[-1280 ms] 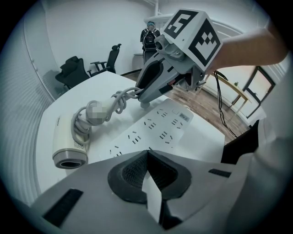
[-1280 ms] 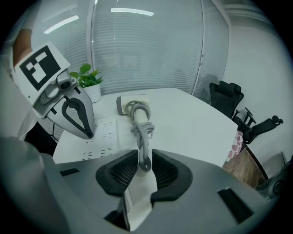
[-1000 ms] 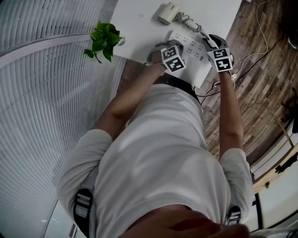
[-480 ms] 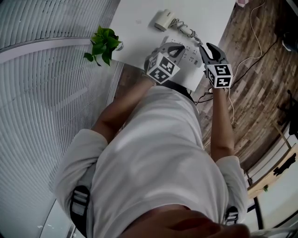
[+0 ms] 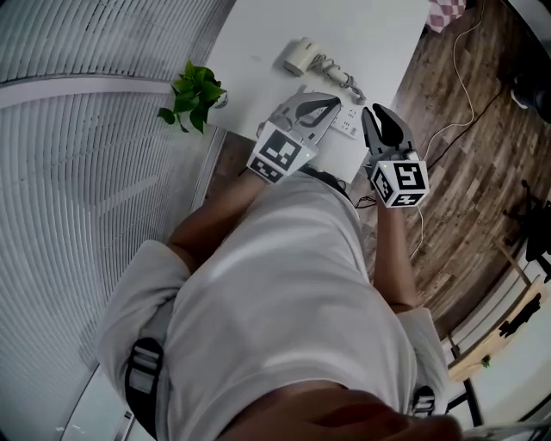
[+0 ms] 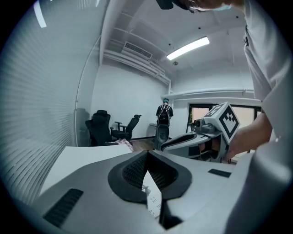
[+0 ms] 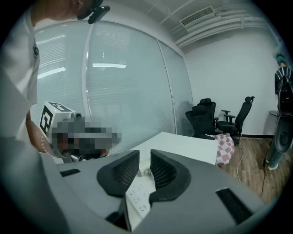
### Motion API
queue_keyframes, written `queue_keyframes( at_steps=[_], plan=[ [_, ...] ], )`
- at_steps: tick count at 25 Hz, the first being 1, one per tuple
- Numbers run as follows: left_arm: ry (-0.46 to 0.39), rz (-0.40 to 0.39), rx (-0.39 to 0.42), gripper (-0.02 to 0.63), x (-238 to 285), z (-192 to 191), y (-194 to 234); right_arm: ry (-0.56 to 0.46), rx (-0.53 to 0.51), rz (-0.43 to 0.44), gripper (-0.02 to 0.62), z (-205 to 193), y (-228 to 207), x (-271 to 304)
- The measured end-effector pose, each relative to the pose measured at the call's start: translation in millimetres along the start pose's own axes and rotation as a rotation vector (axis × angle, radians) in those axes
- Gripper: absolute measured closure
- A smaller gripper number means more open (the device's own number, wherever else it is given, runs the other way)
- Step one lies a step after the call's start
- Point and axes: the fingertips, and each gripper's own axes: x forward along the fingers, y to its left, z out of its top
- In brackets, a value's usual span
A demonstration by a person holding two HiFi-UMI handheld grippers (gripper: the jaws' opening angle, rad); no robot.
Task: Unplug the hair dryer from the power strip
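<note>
The left gripper point(image 6: 147, 154) has its 2 jaws brought together at the tips, with nothing between them. Through the slit lower down, a piece of the white power strip point(image 6: 153, 203) shows beneath. In the head view this left gripper point(image 5: 330, 104) hangs over the near left part of the power strip point(image 5: 347, 126), its marker cube turned toward the person's body.

The right gripper point(image 7: 144, 168) keeps a narrow gap between its 2 ribbed pads. Its jaws have just been closing, and nothing is gripped between them. The power strip point(image 7: 137, 195) is visible below through that gap. From the head view the right gripper point(image 5: 377, 114) is raised at the right end of the power strip, beside the table edge.

The hair dryer point(image 5: 295, 57) lies on the white table point(image 5: 258, 34) beyond the power strip, up and to the left of it, apart from both grippers. Its cord point(image 5: 334, 72) lies bunched between the dryer and the power strip. Whether the plug sits in a socket cannot be made out.

Left of the power strip, at the table's edge, stands a small potted plant point(image 5: 194, 90). Past the power strip's far right, a checked cloth point(image 5: 445, 12) hangs at the table's end, over the wooden floor point(image 5: 469, 155), where thin cables point(image 5: 461, 82) trail.
</note>
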Motion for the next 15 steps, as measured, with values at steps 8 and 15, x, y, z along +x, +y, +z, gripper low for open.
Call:
queue_keyframes(
  at_steps=[8,15],
  plan=[
    [-0.135,-0.028,0.002,0.577,-30,62,-19,-0.084,-0.016,0.021,0.52,63,37,-33],
    [-0.236,-0.052,0.012,0.577,-57,102,-32,-0.184,-0.044,0.032,0.537,109,62,-63]
  ],
)
